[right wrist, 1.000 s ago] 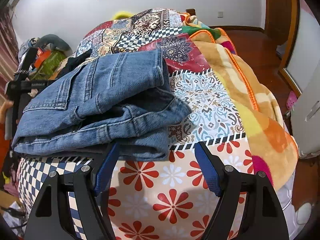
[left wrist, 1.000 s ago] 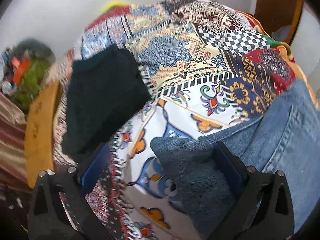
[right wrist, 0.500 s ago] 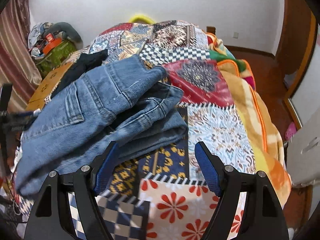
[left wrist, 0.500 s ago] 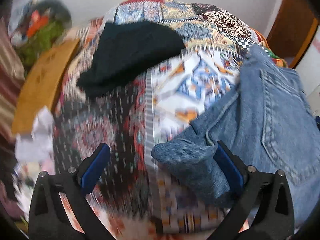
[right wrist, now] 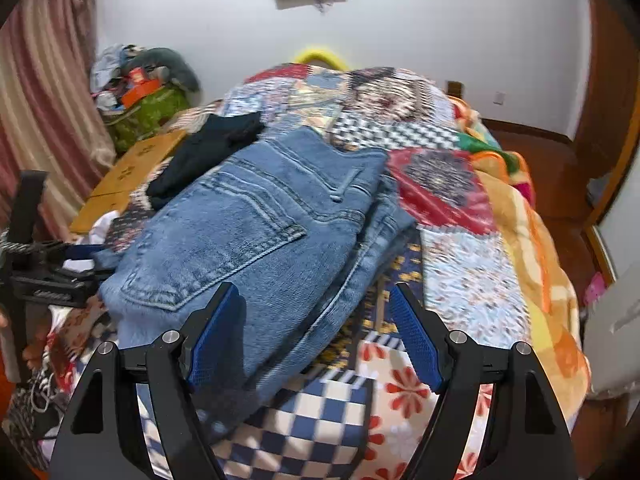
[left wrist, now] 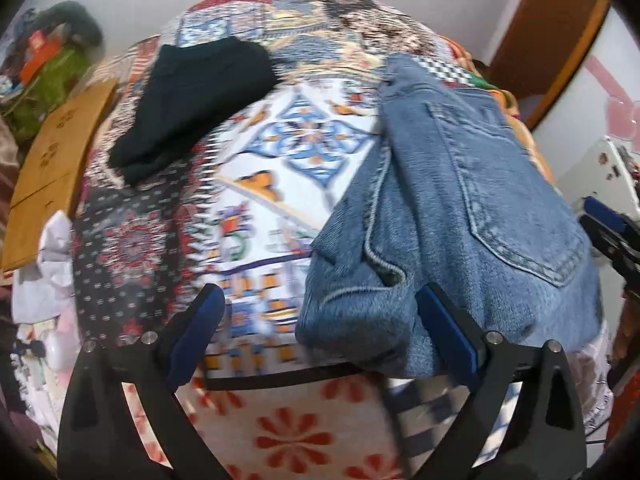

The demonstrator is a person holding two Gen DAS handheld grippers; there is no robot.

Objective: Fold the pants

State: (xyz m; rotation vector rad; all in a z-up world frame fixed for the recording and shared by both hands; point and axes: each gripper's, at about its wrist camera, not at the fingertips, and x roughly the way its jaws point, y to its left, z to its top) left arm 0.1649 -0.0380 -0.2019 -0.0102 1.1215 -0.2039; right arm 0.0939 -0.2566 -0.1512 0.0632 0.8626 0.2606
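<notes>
Folded blue jeans point(left wrist: 460, 200) lie on a patchwork bedspread point(left wrist: 280, 152), back pocket up. My left gripper point(left wrist: 320, 296) is open wide; a folded denim corner lies between its fingers, against the right pad point(left wrist: 444, 332). In the right wrist view the jeans point(right wrist: 256, 232) fill the middle, and their near edge reaches between the fingers of my open right gripper point(right wrist: 315, 292), close to the left pad point(right wrist: 212, 332). The left gripper point(right wrist: 80, 264) shows at the jeans' left end. The right gripper's tip point(left wrist: 608, 220) peeks in at the left view's right edge.
A black folded garment point(left wrist: 196, 96) lies on the bedspread point(right wrist: 460, 260) beyond the jeans. A wooden board point(left wrist: 52, 168) and a heap with a green bag point(right wrist: 148, 112) stand left of the bed. Wooden floor point(right wrist: 552, 184) and a white cabinet point(right wrist: 616, 308) are on the right.
The left gripper swung sideways along the bed while the denim corner stayed against its right pad. The right gripper lifted and rolled; the jeans' edge now lies between its fingers.
</notes>
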